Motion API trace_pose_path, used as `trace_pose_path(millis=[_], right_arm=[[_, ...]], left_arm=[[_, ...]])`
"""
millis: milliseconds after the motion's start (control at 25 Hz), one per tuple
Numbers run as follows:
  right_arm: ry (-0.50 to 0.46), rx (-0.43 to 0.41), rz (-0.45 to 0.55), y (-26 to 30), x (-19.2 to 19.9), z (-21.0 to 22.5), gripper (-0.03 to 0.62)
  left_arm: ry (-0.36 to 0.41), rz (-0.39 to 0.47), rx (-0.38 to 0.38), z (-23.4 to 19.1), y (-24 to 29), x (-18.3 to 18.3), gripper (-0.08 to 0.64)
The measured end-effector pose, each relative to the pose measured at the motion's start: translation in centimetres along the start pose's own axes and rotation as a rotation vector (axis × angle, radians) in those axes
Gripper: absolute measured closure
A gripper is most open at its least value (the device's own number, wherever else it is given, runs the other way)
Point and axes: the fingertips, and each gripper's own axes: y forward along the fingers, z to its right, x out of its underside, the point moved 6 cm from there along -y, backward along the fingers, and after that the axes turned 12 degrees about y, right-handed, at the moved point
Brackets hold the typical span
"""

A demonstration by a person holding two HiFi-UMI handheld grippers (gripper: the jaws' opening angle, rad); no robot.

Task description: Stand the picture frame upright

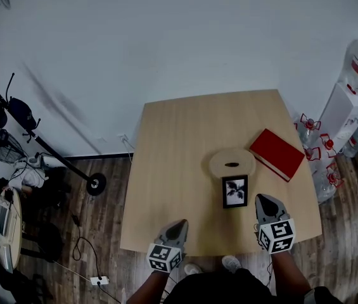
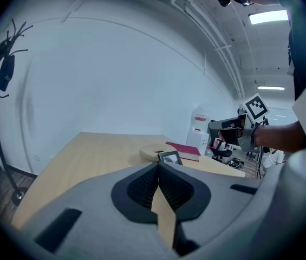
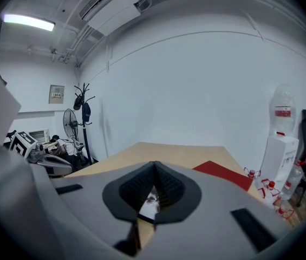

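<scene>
The small black picture frame (image 1: 234, 191) with a leaf print is on the wooden table (image 1: 166, 170), just in front of a round wooden disc (image 1: 231, 163). In the left gripper view the picture frame (image 2: 170, 157) looks propped up and leaning back. My right gripper (image 1: 264, 199) hovers just right of the frame, jaws shut and empty; through the slit below its tips a sliver of the frame (image 3: 151, 201) shows. My left gripper (image 1: 179, 223) is near the table's front edge, left of the frame, also shut with nothing in it.
A red book (image 1: 277, 153) lies right of the disc, near the table's right edge. Water bottles and a dispenser (image 1: 343, 109) stand on the floor to the right. A fan (image 1: 0, 143) and a coat stand are at the left.
</scene>
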Motion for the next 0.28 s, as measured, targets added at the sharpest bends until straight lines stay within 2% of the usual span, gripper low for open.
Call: trace_pose_path(millis=[280], right_arm=[[-0.029,0.008,0.025,-0.01,-0.36,-0.21,0.583]], left_arm=[[0.003,0.003,0.004,0.22,0.29,-0.39,0.565]])
